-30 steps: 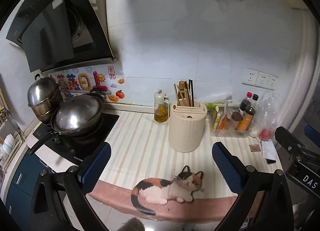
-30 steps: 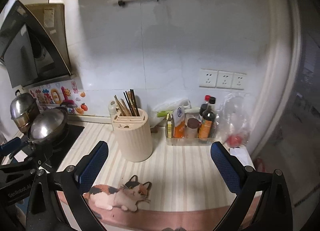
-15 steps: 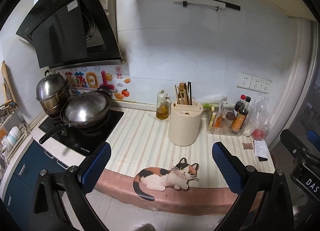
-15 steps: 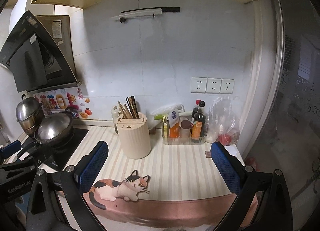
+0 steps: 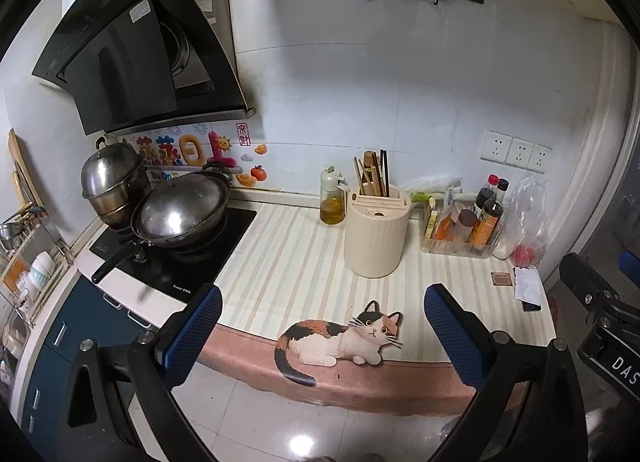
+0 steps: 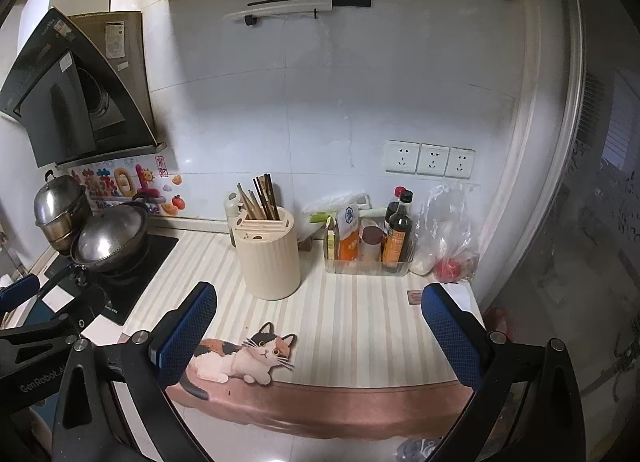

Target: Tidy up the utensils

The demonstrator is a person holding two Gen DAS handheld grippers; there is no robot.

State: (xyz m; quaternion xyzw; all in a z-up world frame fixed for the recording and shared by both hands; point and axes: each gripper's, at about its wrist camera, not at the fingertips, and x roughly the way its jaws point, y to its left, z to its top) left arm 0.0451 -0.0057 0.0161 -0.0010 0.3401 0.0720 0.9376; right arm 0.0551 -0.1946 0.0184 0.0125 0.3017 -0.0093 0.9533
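A cream utensil holder (image 5: pixel 376 232) stands on the striped counter with several chopsticks (image 5: pixel 374 179) upright in it. It also shows in the right wrist view (image 6: pixel 270 256), with its chopsticks (image 6: pixel 260 201). My left gripper (image 5: pixel 322 332) is open and empty, held back from the counter's front edge. My right gripper (image 6: pixel 318 332) is open and empty too, likewise off the front edge. Each gripper shows at the other view's side.
An oil bottle (image 5: pixel 332 201) stands left of the holder. A clear tray of sauce bottles (image 5: pixel 464 234) and a plastic bag (image 5: pixel 528 217) sit to the right. A wok (image 5: pixel 180 213) and steel pot (image 5: pixel 110 177) are on the black hob. A cat-print mat (image 5: pixel 344 336) covers the counter.
Both grippers have pulled back and up from the counter. The holder and counter look smaller and more of the wall, hood and floor shows.
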